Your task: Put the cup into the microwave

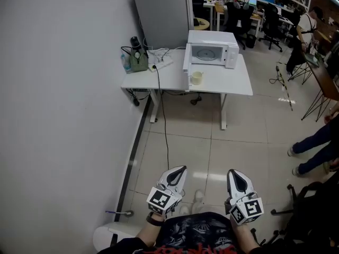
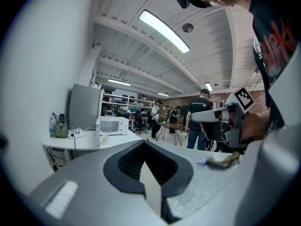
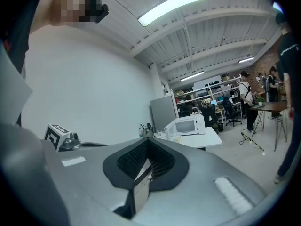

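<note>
Cup [image 1: 196,78] stands on the tabletop [image 1: 233,83] just in front of the microwave [image 1: 212,49], beside its open door. Left gripper [image 1: 179,171] and right gripper [image 1: 233,174], both well back from the microwave, have jaws clenched on nothing. Risk: jaws arriving unopened may topple the cup.

A white bench [image 1: 222,81] occupies the upper centre of the head view and stands on a tiled floor [image 1: 238,152]. At its rear right sits a white microwave [image 1: 212,49], door swung open to the left. A pale cup [image 1: 196,78] stands upright just below the door. At the left end are a green bag [image 1: 139,61], a bottle [image 1: 124,63] and a power strip [image 1: 161,63].
</note>
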A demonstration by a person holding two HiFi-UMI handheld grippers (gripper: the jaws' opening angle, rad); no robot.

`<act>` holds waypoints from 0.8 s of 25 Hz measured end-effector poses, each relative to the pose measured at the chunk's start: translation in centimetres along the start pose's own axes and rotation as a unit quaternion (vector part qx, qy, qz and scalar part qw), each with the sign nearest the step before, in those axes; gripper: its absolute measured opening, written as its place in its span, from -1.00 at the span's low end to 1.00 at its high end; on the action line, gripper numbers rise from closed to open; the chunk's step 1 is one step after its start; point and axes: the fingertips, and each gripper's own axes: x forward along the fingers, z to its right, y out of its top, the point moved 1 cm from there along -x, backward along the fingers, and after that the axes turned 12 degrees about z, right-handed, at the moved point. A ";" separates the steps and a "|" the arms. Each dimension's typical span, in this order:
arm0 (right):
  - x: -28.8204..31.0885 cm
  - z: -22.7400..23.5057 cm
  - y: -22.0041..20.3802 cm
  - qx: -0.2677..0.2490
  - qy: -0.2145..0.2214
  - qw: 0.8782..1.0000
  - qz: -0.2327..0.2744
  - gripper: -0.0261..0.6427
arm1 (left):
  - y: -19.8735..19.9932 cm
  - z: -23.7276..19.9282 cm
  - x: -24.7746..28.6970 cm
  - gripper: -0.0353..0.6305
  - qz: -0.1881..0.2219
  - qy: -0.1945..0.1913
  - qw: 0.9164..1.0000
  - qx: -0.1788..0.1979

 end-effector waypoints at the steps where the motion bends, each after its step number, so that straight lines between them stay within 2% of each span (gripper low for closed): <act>1: 0.5 0.9 0.1 0.007 -0.010 1.000 0.006 -0.92 | -0.1 -0.4 1.1 -0.89 -0.007 -0.008 1.000 0.005; 3: 1.4 2.8 0.5 0.018 -0.018 1.000 0.011 -0.92 | 0.0 -0.9 3.2 -0.89 -0.014 -0.013 1.000 0.014; 6: 3.3 5.4 1.4 0.025 0.000 1.000 0.010 -0.92 | 1.1 -1.4 5.9 -0.89 -0.003 0.004 1.000 0.017; 9: 3.9 7.8 2.0 0.026 -0.002 1.000 0.017 -0.92 | 1.4 -1.4 8.4 -0.89 -0.003 0.004 1.000 0.024; 15: 5.2 11.1 0.9 0.036 0.003 0.999 -0.003 -0.92 | 1.2 -1.6 11.3 -0.89 0.002 0.018 1.000 0.011; 20: 6.8 12.2 0.1 0.057 0.005 0.998 -0.007 -0.92 | 0.2 -2.3 11.8 -0.89 -0.007 0.026 1.000 0.000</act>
